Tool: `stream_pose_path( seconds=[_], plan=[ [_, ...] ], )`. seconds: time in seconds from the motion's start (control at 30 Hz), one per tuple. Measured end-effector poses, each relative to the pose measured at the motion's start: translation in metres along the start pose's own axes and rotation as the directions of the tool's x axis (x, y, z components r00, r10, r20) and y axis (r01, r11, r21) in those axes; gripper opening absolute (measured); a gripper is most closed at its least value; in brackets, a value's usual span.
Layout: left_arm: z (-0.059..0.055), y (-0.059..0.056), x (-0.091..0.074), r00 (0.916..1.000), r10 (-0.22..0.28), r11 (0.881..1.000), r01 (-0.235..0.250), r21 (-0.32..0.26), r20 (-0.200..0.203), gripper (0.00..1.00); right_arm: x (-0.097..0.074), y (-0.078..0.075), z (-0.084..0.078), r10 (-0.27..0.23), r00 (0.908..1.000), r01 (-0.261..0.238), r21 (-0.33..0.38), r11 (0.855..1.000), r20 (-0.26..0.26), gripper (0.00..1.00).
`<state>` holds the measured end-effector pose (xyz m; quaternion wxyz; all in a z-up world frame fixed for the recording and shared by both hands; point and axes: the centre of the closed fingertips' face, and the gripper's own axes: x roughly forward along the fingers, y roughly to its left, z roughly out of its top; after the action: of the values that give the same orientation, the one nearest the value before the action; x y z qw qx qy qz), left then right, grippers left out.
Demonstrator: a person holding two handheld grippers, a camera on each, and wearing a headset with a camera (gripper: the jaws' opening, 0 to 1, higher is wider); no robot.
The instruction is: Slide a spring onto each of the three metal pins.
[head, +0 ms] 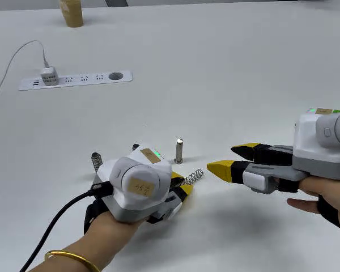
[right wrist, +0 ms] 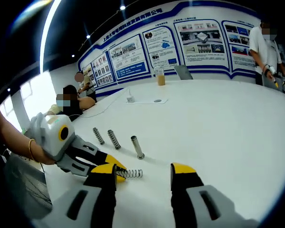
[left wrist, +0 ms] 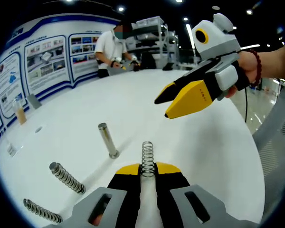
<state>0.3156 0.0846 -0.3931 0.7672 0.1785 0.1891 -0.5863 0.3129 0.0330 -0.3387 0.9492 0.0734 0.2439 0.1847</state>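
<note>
Steel spring is jutting from the left gripper low in the centre of the head view, whose fingers are clamping tight on one end. The free end is perhaps touching the white surface. The right gripper is hovering at mid-right, fingers parted, holding nothing. Just above the spring a bare pin is standing upright, and two sprung pins are sitting left of it.

- A wide white table runs across the room.
- A white power strip lies on it, with a charger plugged in and a cord trailing away.
- The curved wall carries blue-trimmed display boards.
- Small round ceiling lights shine from a dark ceiling.
- A grey mesh shape beside the table may be a chair back.
</note>
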Motion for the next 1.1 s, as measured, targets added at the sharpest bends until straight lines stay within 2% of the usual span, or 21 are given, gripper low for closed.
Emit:
stream_pose_path(
  seconds=[0.1, 0.17, 0.3, 0.43, 0.53, 0.6, 0.73, 0.93, 1.0, 1.1],
  plan=[
    [0.006, -0.001, -0.005, 0.9997, 0.007, 1.000, -0.007, 0.004, 0.023, 0.11, 0.000, 0.003, 0.001, 0.009, 0.9999, -0.009, 0.027, 1.000, 0.007, 0.47],
    [0.012, 0.000, -0.010, 0.9982, 0.022, 1.000, -0.022, -0.007, 0.056, 0.11, 0.000, 0.006, 0.004, 0.017, 0.9997, -0.018, 0.048, 0.999, 0.020, 0.47],
    [0.025, 0.000, -0.020, 0.9910, 0.042, 0.998, -0.036, -0.052, 0.127, 0.11, 0.000, 0.012, 0.013, 0.040, 0.9974, -0.045, 0.092, 0.995, 0.060, 0.46],
    [0.034, 0.000, -0.028, 0.9830, 0.060, 0.995, -0.045, -0.088, 0.173, 0.11, 0.000, 0.019, 0.024, 0.068, 0.9922, -0.082, 0.134, 0.988, 0.104, 0.45],
    [0.045, 0.000, -0.037, 0.9673, 0.075, 0.986, -0.036, -0.161, 0.243, 0.11, 0.002, 0.024, 0.027, 0.083, 0.9905, -0.099, 0.145, 0.985, 0.109, 0.43],
    [0.049, 0.001, -0.041, 0.9603, 0.083, 0.981, -0.031, -0.194, 0.266, 0.11, 0.003, 0.027, 0.029, 0.093, 0.9893, -0.111, 0.163, 0.980, 0.112, 0.41],
    [0.056, 0.005, -0.049, 0.9489, 0.097, 0.971, -0.024, -0.237, 0.300, 0.11, 0.006, 0.037, 0.036, 0.138, 0.9807, -0.167, 0.221, 0.961, 0.138, 0.34],
    [0.068, 0.008, -0.059, 0.9344, 0.102, 0.971, -0.018, -0.238, 0.341, 0.11, 0.009, 0.048, 0.041, 0.177, 0.9729, -0.210, 0.243, 0.947, 0.149, 0.29],
    [0.073, 0.009, -0.063, 0.9276, 0.104, 0.972, -0.018, -0.233, 0.359, 0.11, 0.009, 0.054, 0.042, 0.198, 0.9683, -0.232, 0.259, 0.937, 0.152, 0.28],
    [0.077, 0.009, -0.066, 0.9227, 0.099, 0.974, -0.013, -0.228, 0.373, 0.11, 0.010, 0.061, 0.046, 0.229, 0.9582, -0.272, 0.299, 0.915, 0.171, 0.25]
  ],
)
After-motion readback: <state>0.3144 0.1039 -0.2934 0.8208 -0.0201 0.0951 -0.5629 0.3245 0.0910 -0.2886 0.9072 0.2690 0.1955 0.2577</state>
